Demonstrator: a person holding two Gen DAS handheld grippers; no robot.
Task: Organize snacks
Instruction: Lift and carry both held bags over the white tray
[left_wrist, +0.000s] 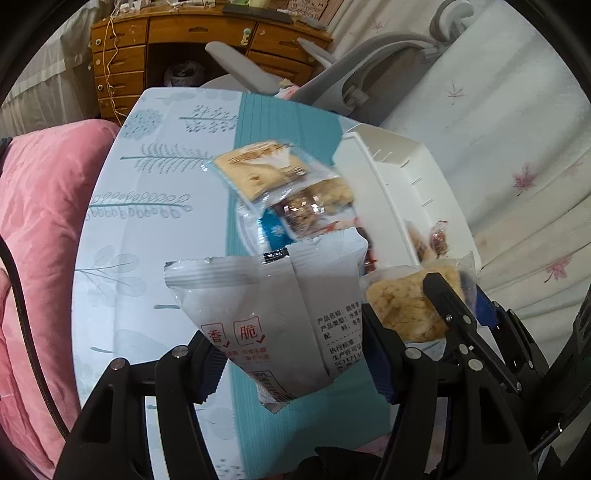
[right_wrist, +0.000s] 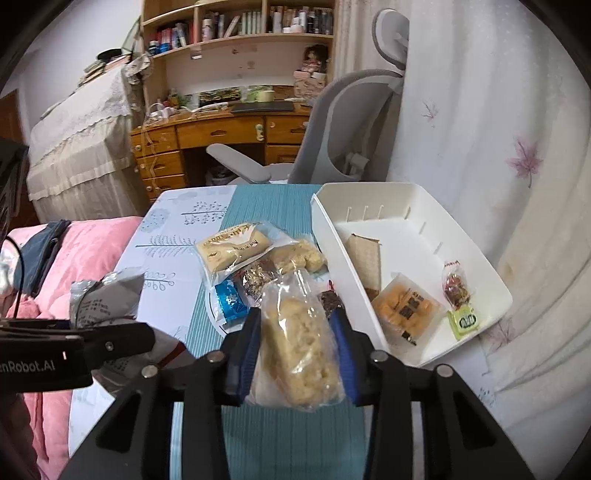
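A home bedroom-study — wooden desk (right_wrist: 221, 133), bookshelf (right_wrist: 240, 26), pink quilt (left_wrist: 44, 221).

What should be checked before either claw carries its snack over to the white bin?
1. Right claw shut on the clear-wrapped rice cake: ok.
2. Left claw gripping the grey snack pouch: ok, pads on both sides.
3. White bin has free space: ok, only a few snacks lie inside.
4. Both packets lifted off the pile: ok.
5. The two claws clear of each other: cannot tell, they look very close in the left wrist view.
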